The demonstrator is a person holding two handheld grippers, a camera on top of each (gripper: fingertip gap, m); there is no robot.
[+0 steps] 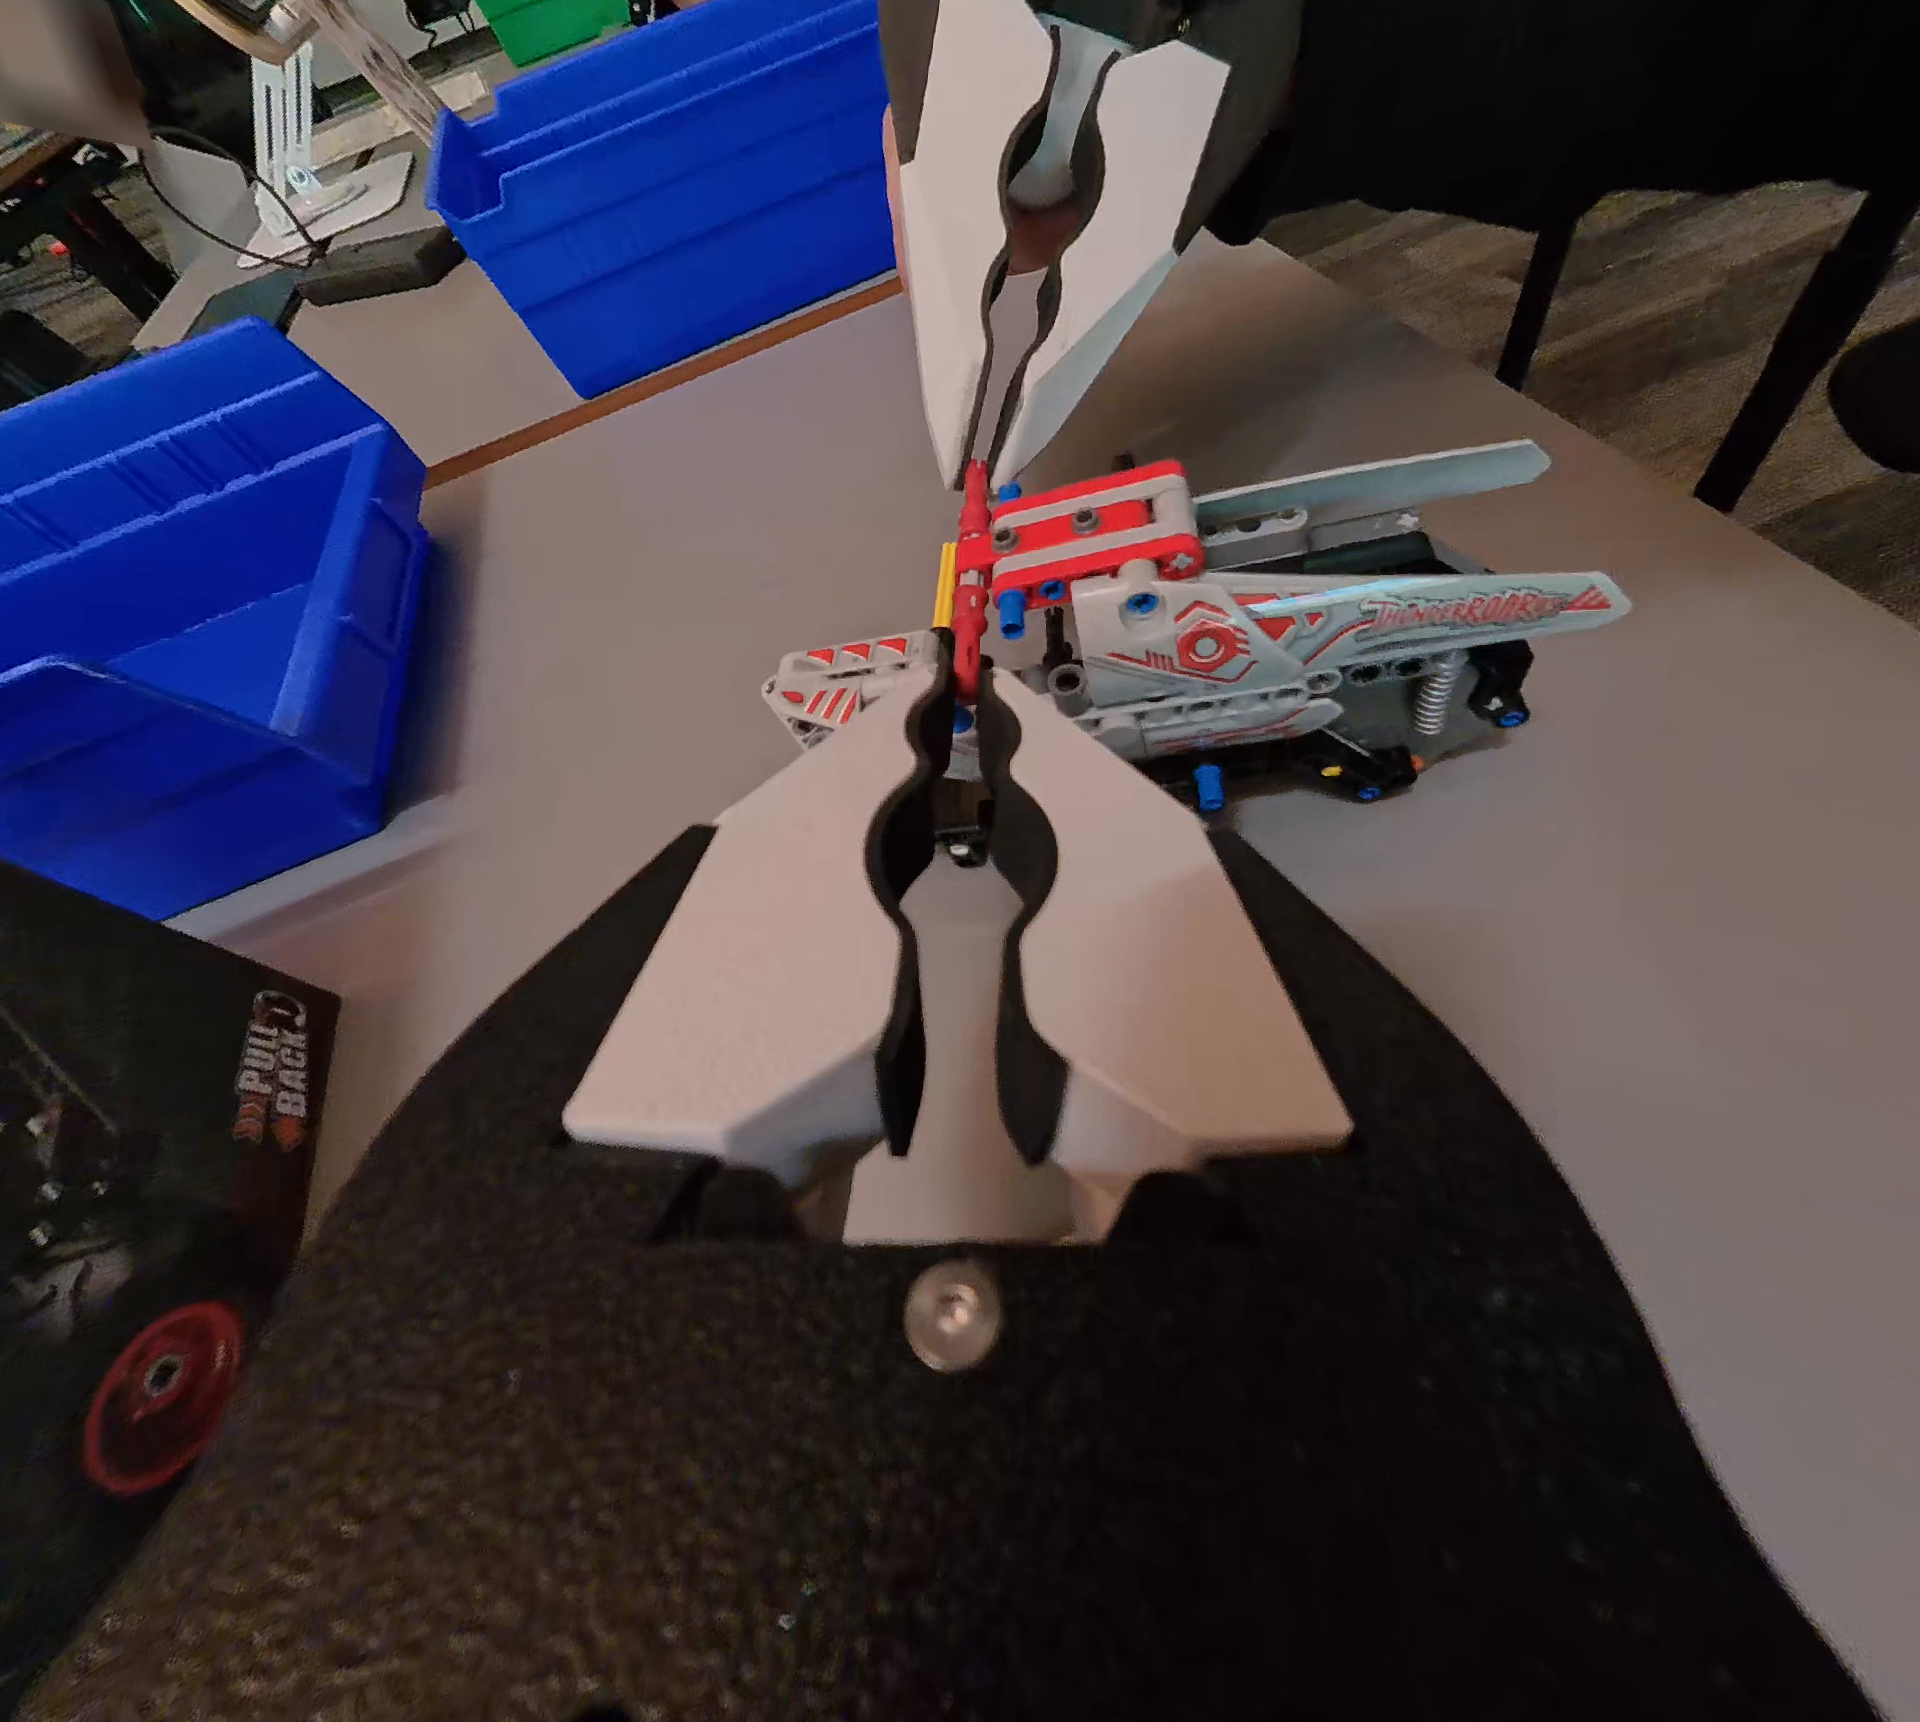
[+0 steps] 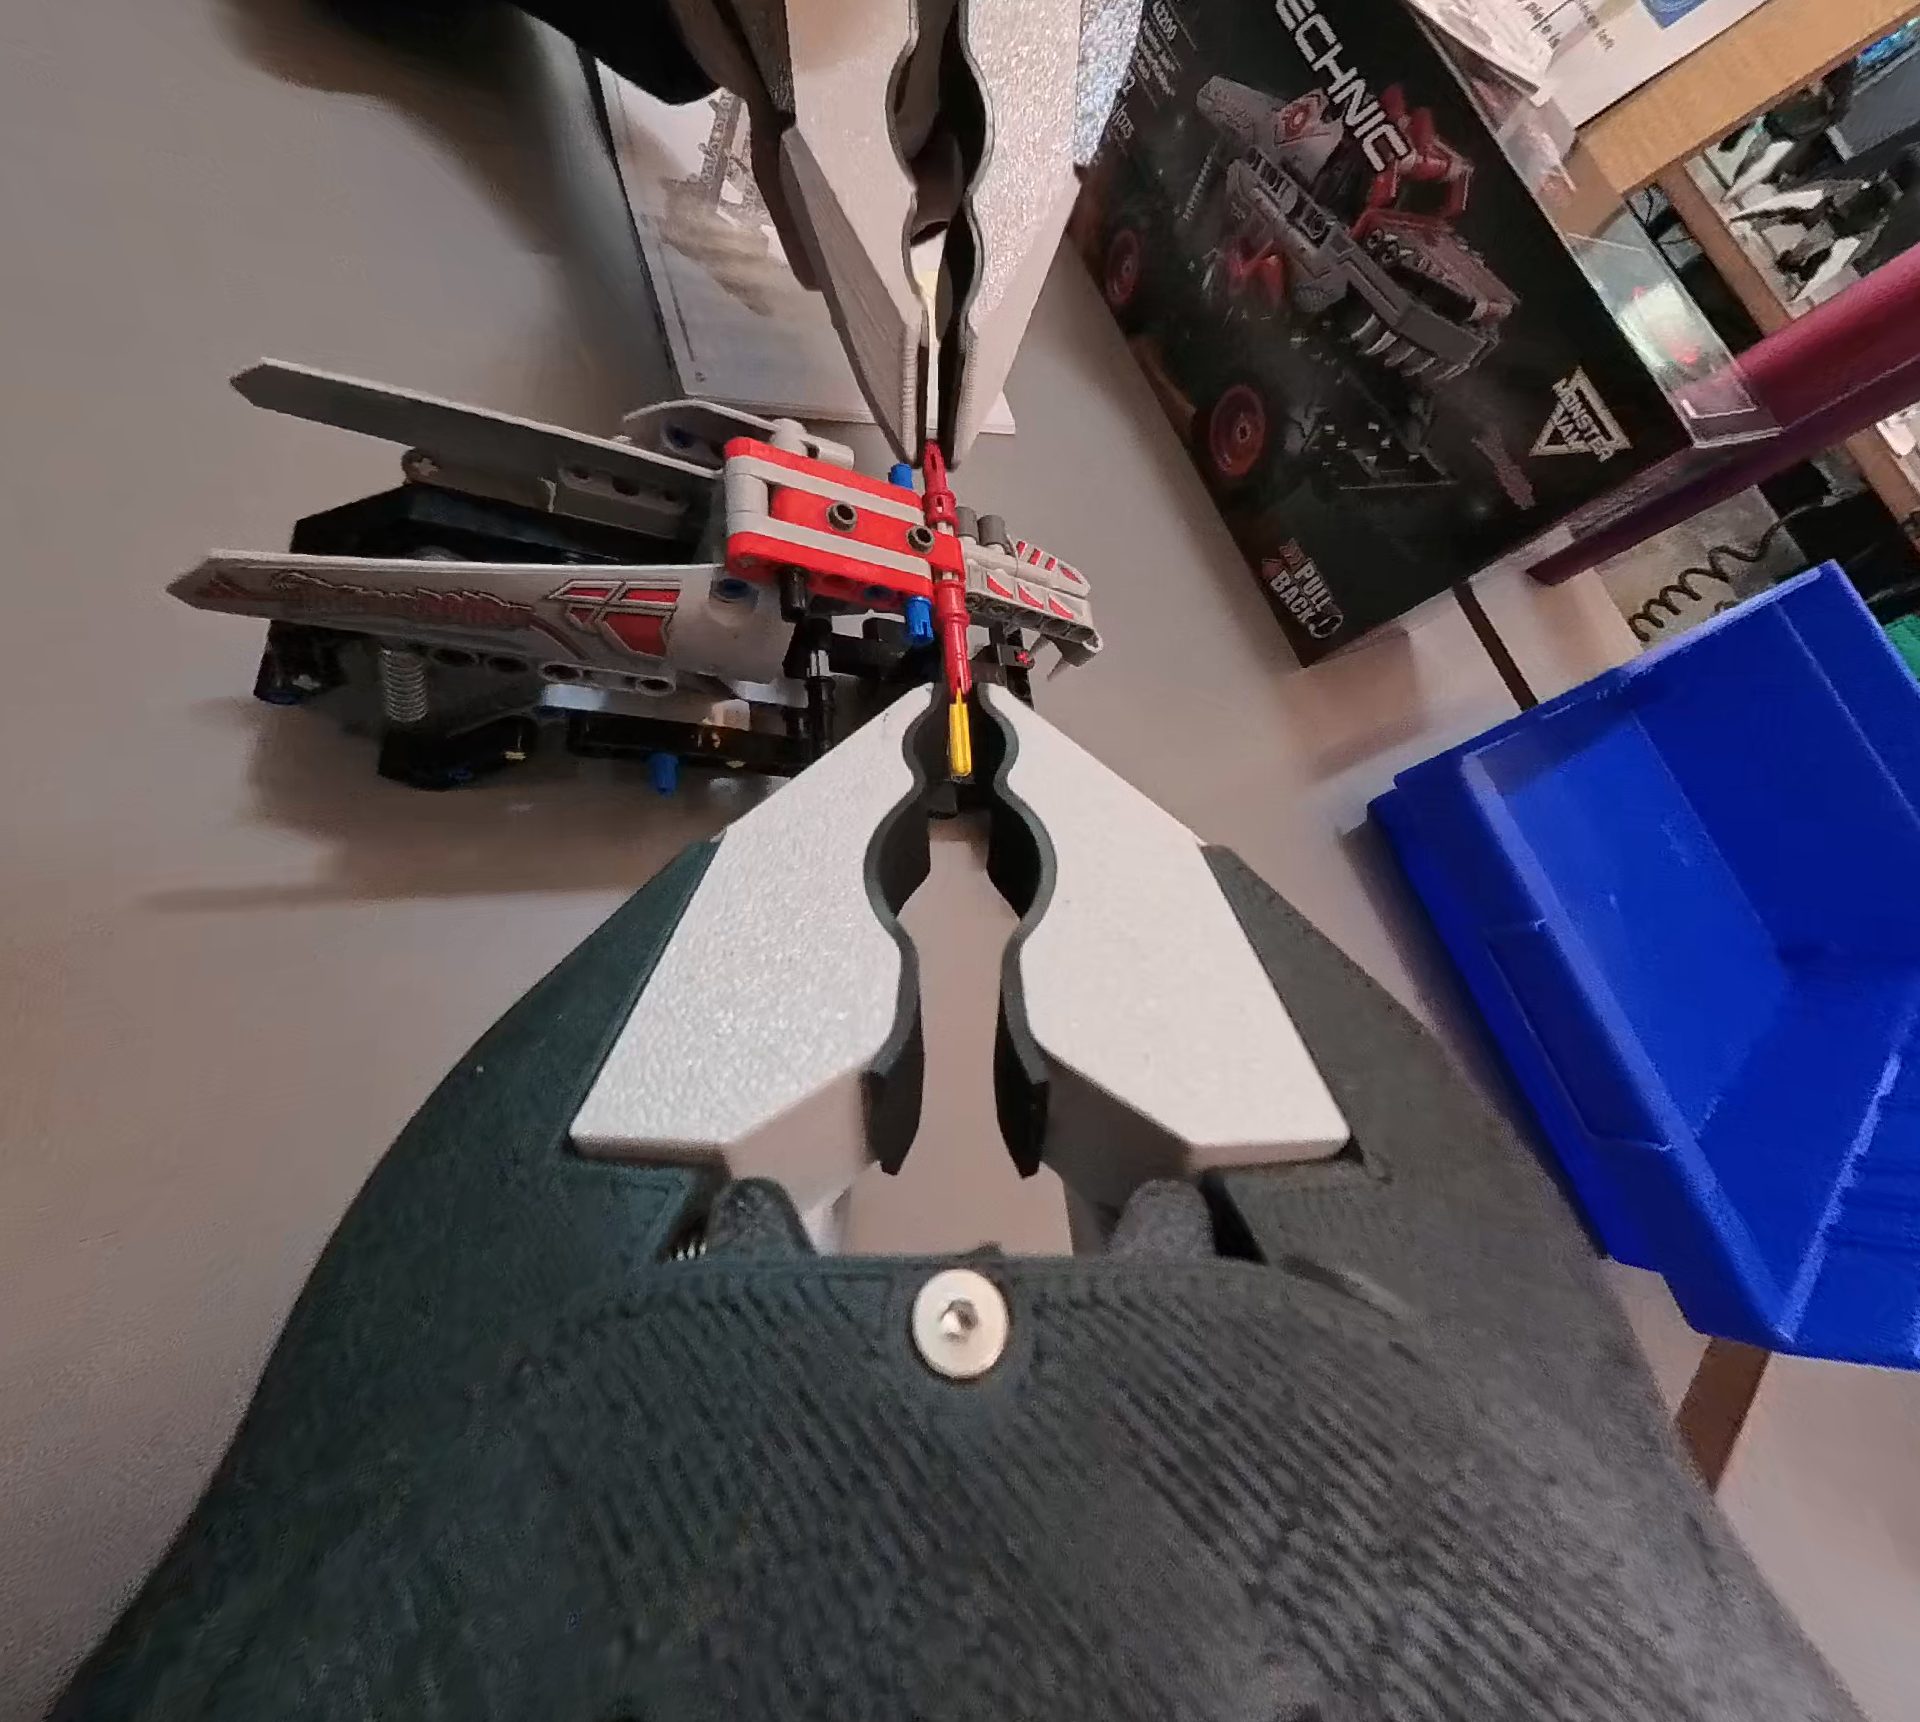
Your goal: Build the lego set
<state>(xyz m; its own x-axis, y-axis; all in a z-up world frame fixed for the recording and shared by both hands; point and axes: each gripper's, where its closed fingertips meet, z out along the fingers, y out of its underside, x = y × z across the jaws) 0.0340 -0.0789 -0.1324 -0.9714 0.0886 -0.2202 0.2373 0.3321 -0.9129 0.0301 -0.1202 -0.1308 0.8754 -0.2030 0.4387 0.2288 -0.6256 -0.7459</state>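
Observation:
A grey, red and black Lego truck model [image 1: 1195, 664] lies on the grey table [image 1: 1558, 945]; it also shows in the right wrist view [image 2: 499, 592]. A thin red rod [image 1: 971, 592] stands across its red front frame, with a short yellow axle [image 1: 945, 581] beside it. My left gripper [image 1: 966, 690] is shut on the rod's near end. My right gripper [image 1: 977, 472] pinches the far end. In the right wrist view my right gripper [image 2: 958, 706] closes around the red rod [image 2: 948, 571] and the yellow axle [image 2: 958, 737], and the left gripper [image 2: 930, 446] grips the opposite end.
Two blue bins [image 1: 665, 166] [image 1: 197, 592] stand at the left, one [image 2: 1683, 945] by the table edge. The black Lego box [image 2: 1351, 270] [image 1: 135, 1205] and a booklet [image 2: 717, 301] lie behind the model. Chair legs [image 1: 1787, 342] stand beyond the table. The left gripper's tips are roughly 5 centimetres from the right gripper's.

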